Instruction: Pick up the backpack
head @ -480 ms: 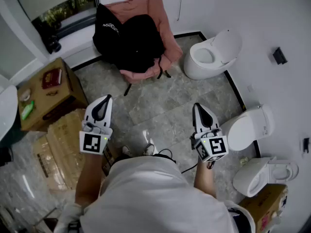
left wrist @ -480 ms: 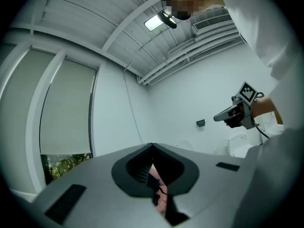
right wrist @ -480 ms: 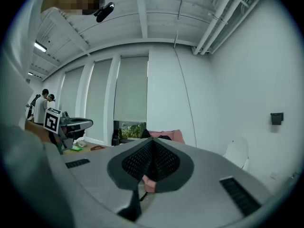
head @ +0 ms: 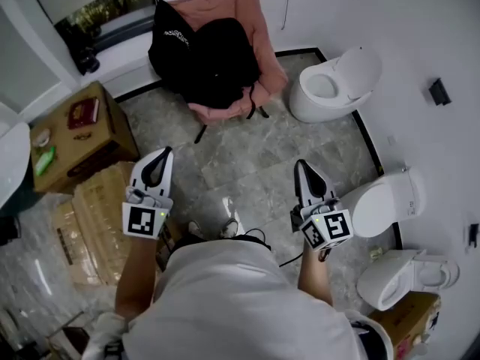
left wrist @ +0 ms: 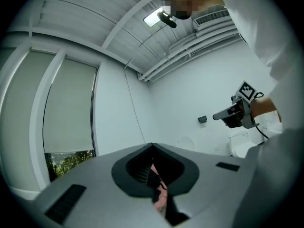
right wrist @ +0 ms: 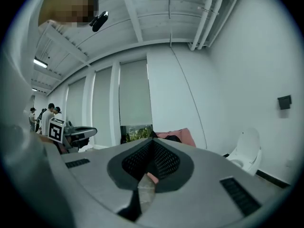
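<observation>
A black backpack (head: 206,55) lies slumped on a pink chair (head: 259,43) at the far side of the room. My two grippers are held level over the marble floor, well short of the chair and pointing toward it. The left gripper (head: 166,151) has its jaws closed together at the tip, with nothing in them. The right gripper (head: 299,163) is shut and empty as well. In the right gripper view the backpack (right wrist: 175,138) shows dark against the pink chair (right wrist: 189,137), just past the closed right gripper (right wrist: 152,139). The left gripper view looks over its own closed jaws at a white wall.
White toilets stand on the floor at the right: one (head: 330,85) beside the chair, two more (head: 386,201) (head: 401,272) nearer me. Cardboard boxes (head: 75,137) (head: 97,216) sit at the left, and another box (head: 412,317) at the lower right. A window (head: 112,13) is behind the chair.
The scene has shifted slightly right in the head view. Both grippers keep the same pose, shut and empty.
</observation>
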